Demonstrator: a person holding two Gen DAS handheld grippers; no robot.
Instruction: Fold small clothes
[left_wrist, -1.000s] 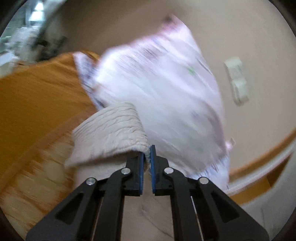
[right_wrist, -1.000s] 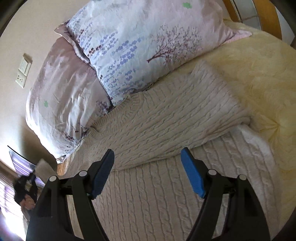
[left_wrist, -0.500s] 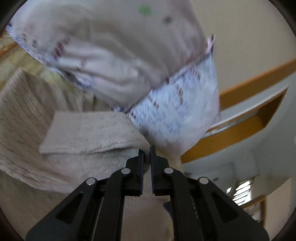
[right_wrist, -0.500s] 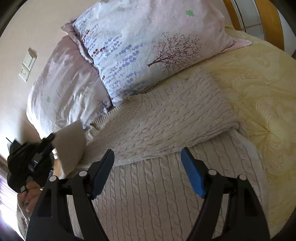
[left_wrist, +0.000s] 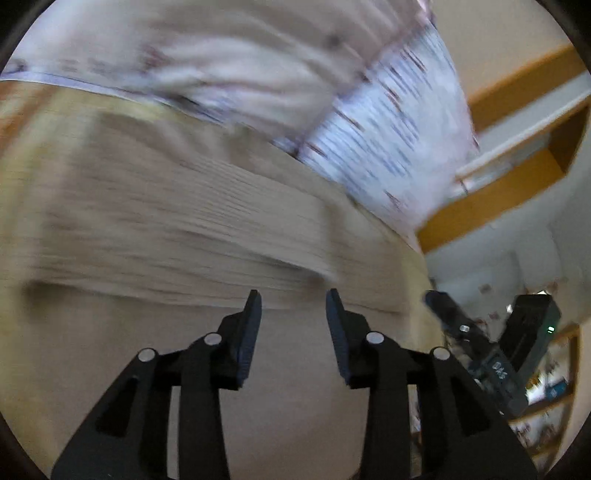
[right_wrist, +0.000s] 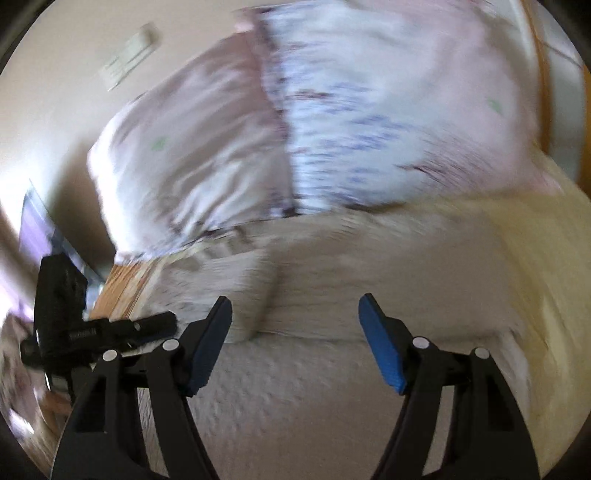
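Pillows (right_wrist: 332, 122) are leaning against the wall at the head of the bed (right_wrist: 535, 258), beyond both pairs of fingers. Ahead of them a cream knitted sweater (left_wrist: 166, 221) is lying spread on the bed, a sleeve (right_wrist: 229, 280) folded across its body. The left gripper (left_wrist: 293, 325) has just been opening; nothing is sitting between its fingers now, likely because the sleeve has been laid down. The right gripper (right_wrist: 295, 332) is standing wide and empty over the knit, probably readying for another fold.
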